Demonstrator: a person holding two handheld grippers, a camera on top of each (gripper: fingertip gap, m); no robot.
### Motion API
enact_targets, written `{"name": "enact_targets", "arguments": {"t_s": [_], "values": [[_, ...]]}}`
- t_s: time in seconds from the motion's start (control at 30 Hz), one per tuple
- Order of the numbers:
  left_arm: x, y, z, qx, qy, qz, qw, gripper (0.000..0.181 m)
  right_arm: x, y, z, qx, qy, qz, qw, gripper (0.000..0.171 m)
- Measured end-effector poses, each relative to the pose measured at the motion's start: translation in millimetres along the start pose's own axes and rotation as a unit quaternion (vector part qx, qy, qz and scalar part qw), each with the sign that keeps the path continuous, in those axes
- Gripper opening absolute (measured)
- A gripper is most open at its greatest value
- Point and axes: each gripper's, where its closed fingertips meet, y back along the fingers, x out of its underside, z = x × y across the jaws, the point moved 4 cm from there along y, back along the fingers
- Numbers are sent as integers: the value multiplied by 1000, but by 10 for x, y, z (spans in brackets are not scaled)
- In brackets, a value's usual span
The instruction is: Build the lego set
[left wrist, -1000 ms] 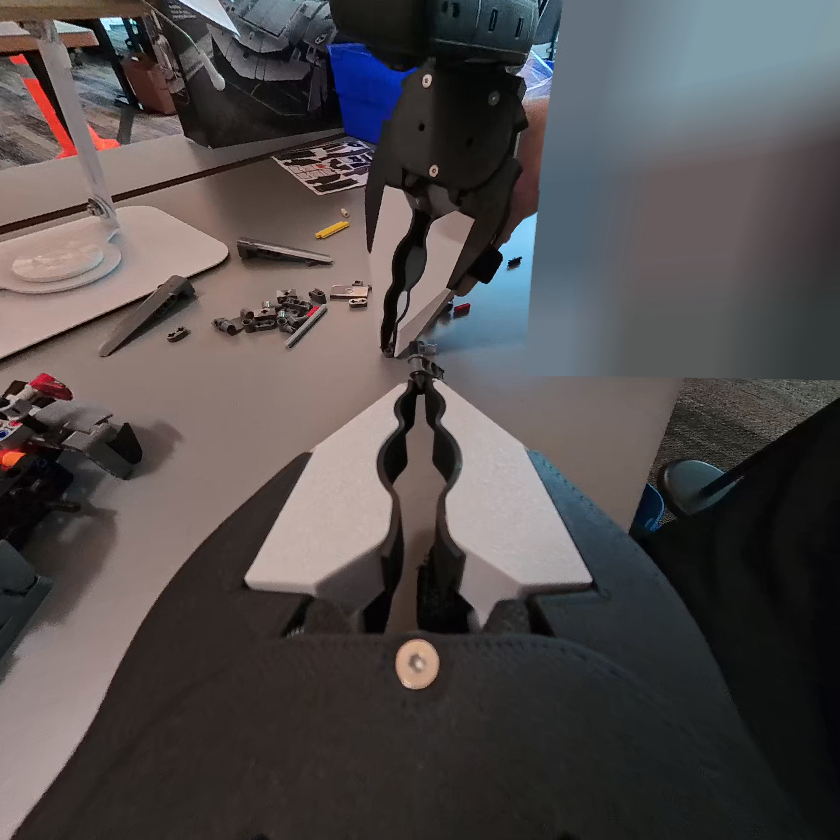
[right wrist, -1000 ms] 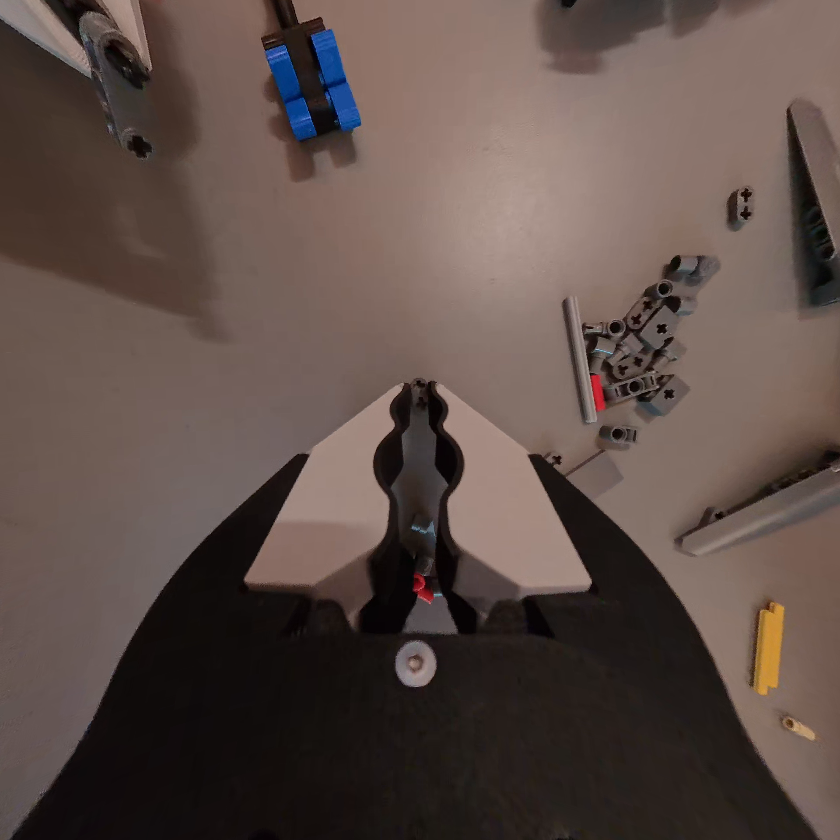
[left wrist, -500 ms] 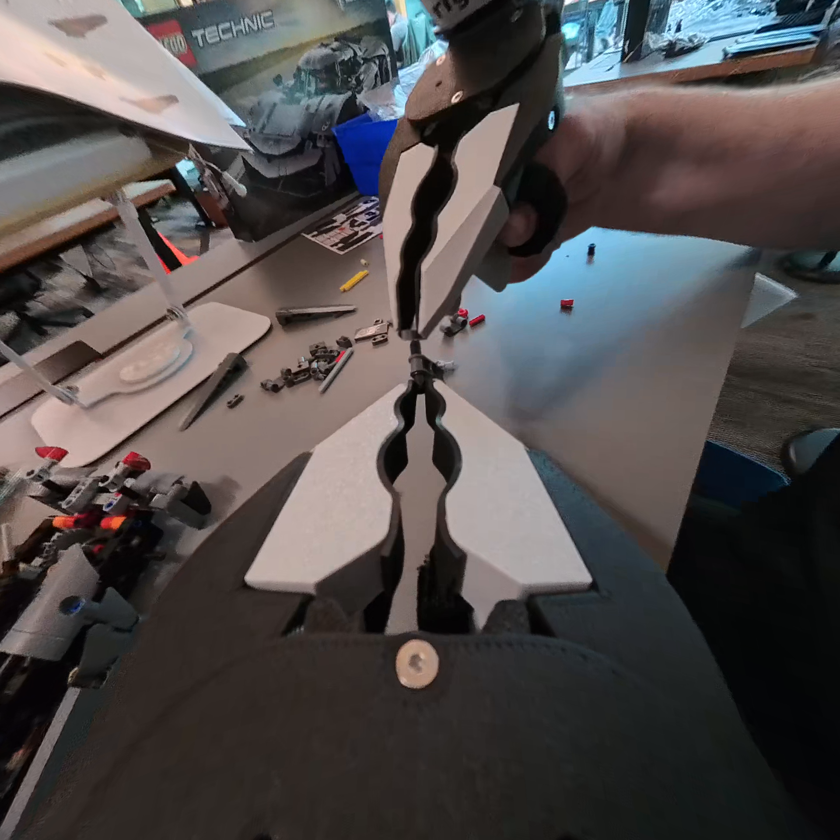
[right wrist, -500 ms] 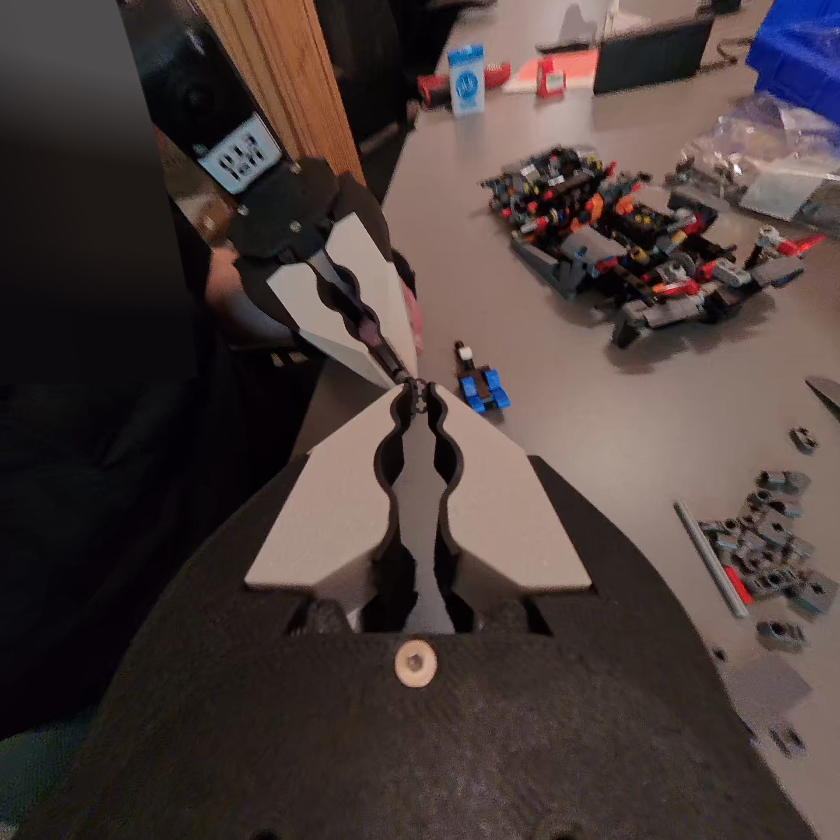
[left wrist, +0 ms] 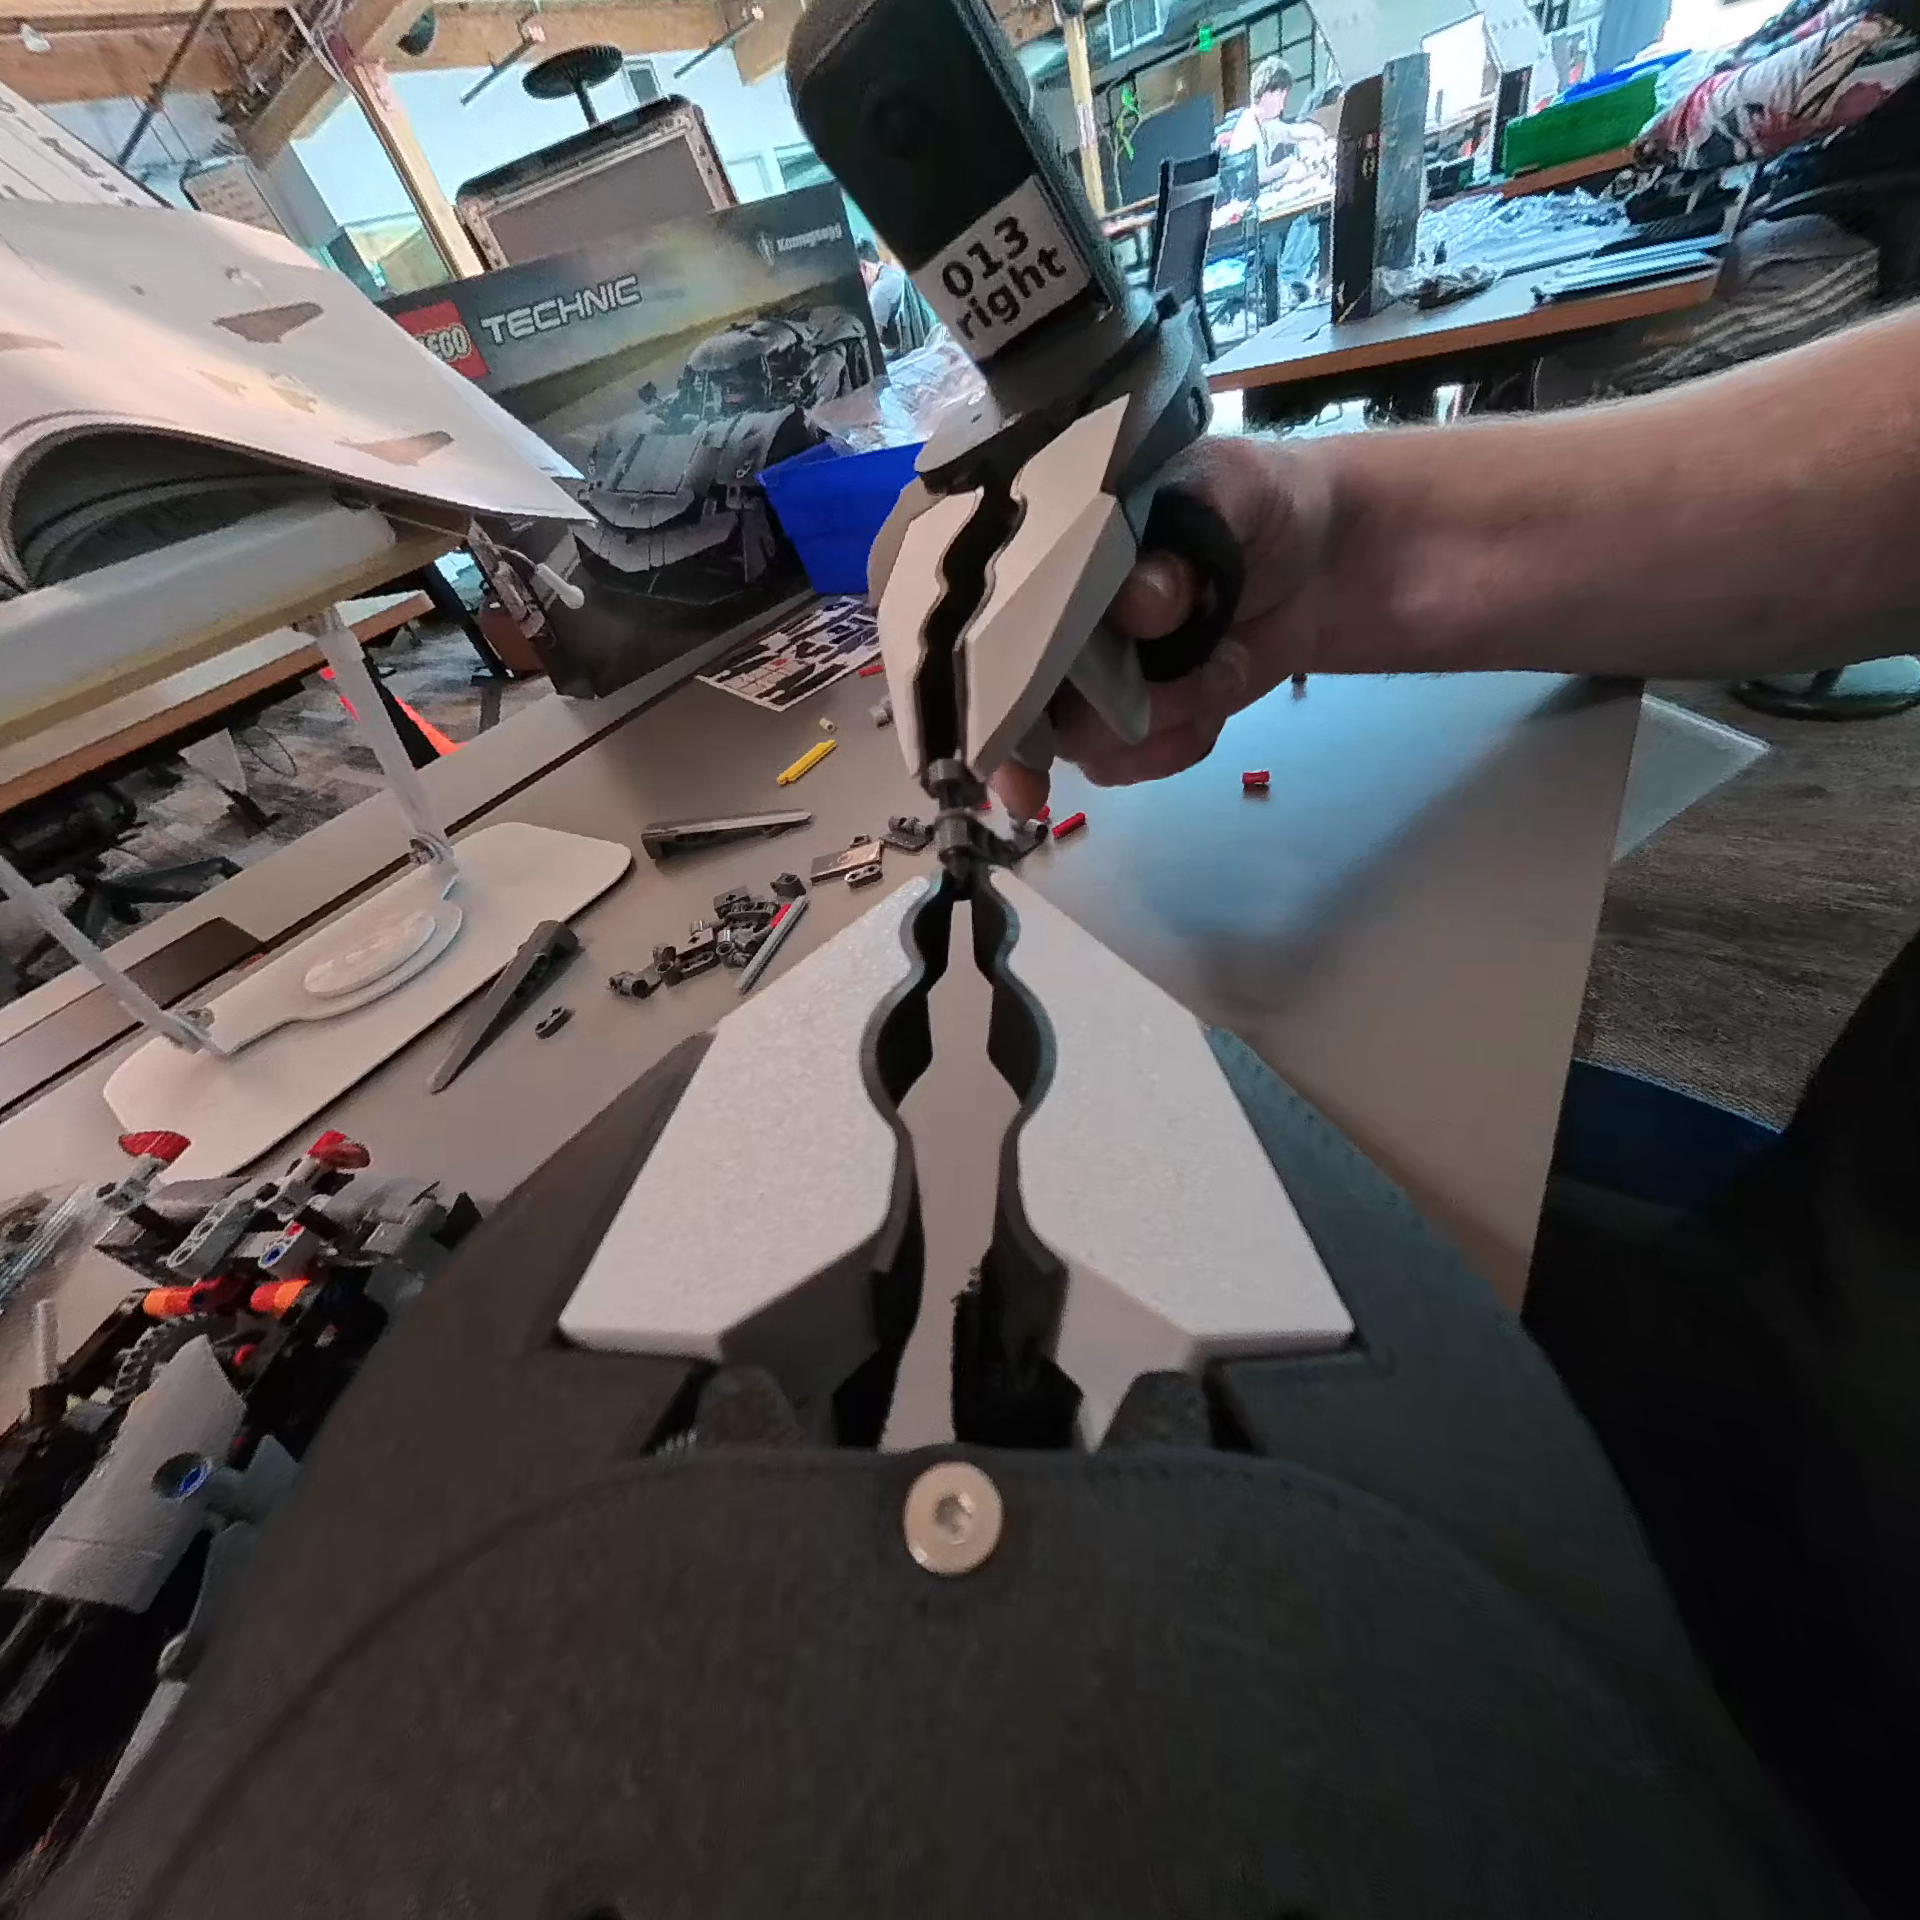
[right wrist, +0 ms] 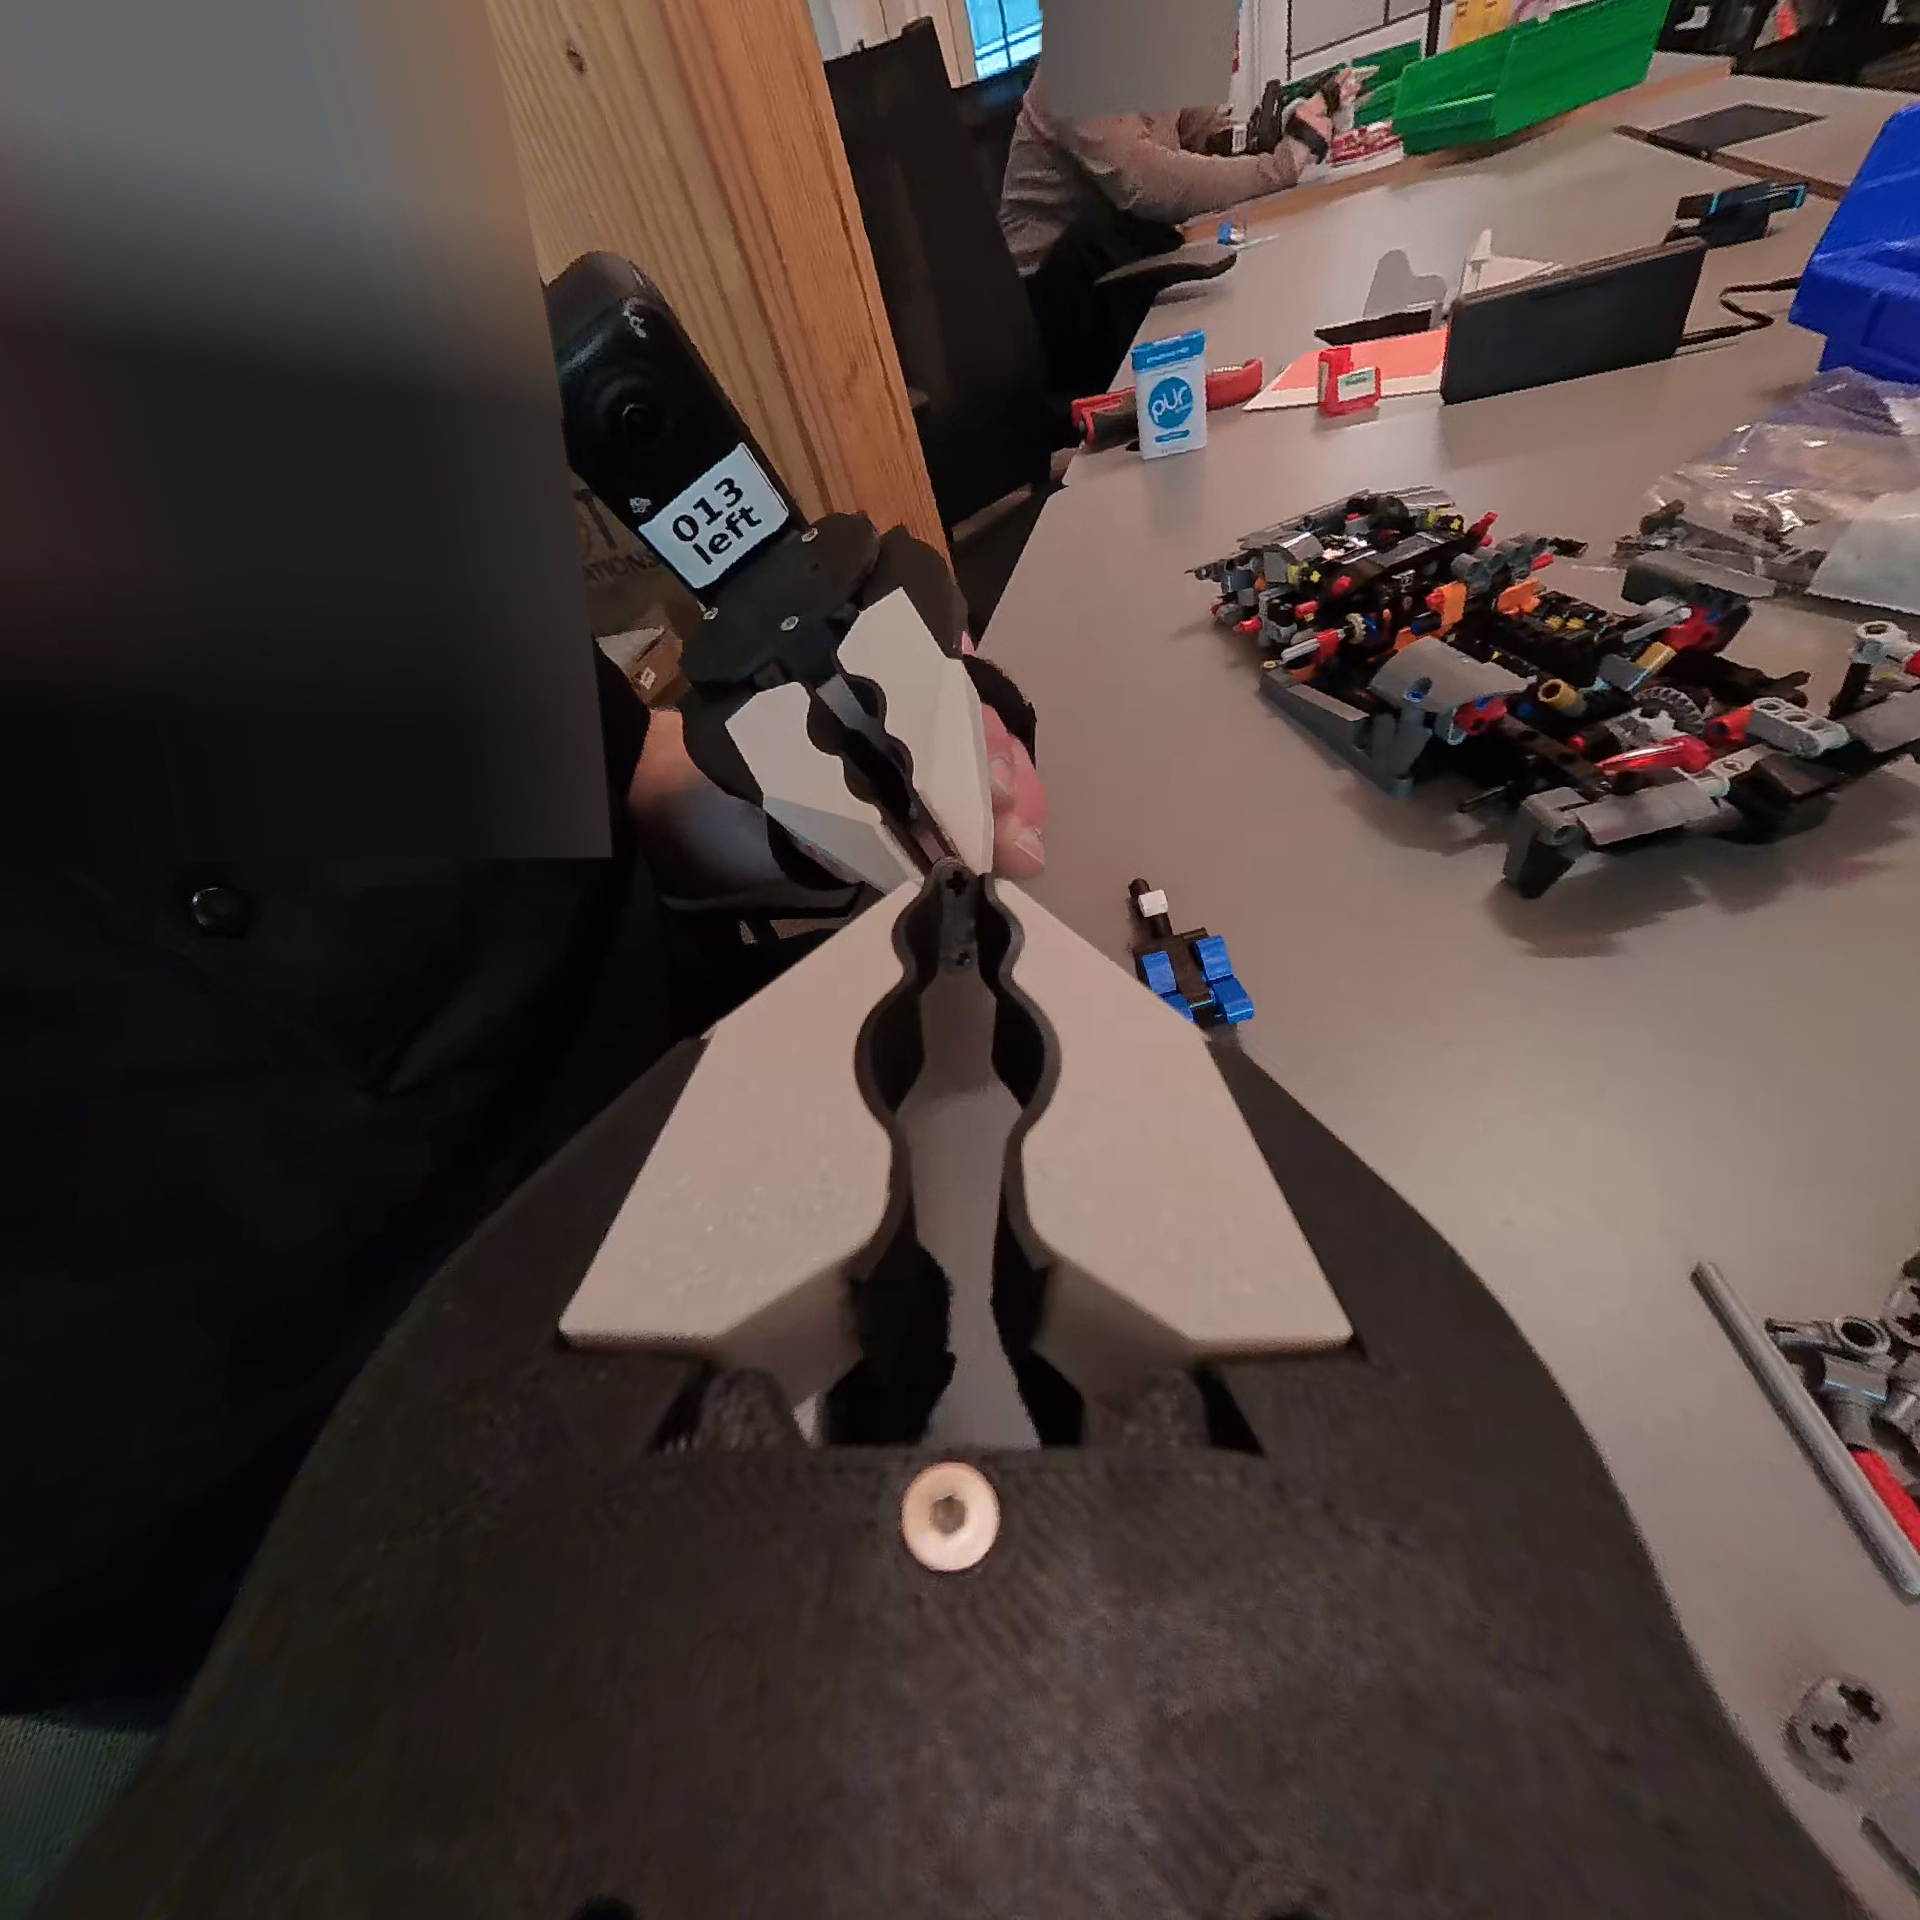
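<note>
Change: since a second ago both tongs have lifted off the desk (left wrist: 1351,935); the right pair, which then pointed straight down at the grey top, is now raised tip to tip with the left.
Desk: grey, wide, carrying everything below.
Set box: dark printed box (left wrist: 665,436) standing at the far edge, with a blue bin (left wrist: 831,509) just beside it.
Booklet: open booklet (left wrist: 208,353) on a white stand (left wrist: 364,935), at the left of the left wrist view.
Built model: long partly built chassis (right wrist: 1538,675), black and grey with red, orange and yellow bits, lying flat on the desk, well apart from the tongs.
Left tongs: left tongs (left wrist: 961,883) closed on the lower end of a small dark part.
Right tongs: right tongs (right wrist: 958,914) closed on the other end of the same joined piece, held by a hand (left wrist: 1226,613).
Held piece: dark grey axle-and-connector piece (left wrist: 954,821), slim, short, cross-shaped hole at its end; in the air between the two tips, above the desk.
Blue sub-assembly: blue-and-black block (right wrist: 1190,971) on the desk just beside the right tongs.
Loose parts: heap of small grey connectors (left wrist: 717,940), yellow axle (left wrist: 807,762), red pin (left wrist: 1255,779).
</note>
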Motion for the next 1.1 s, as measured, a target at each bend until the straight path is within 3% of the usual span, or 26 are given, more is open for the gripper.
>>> {"name": "enact_targets", "arguments": {"t_s": [0.23, 1.1], "values": [[-48, 14, -24, 13, 3, -23, 1000, 2, -23, 13, 64, -17, 10, -14, 1000, 4], [0, 39, -103, 70, -17, -12, 997, 1, 51, -12, 190, -9, 114, 64, 991, 3]]}}
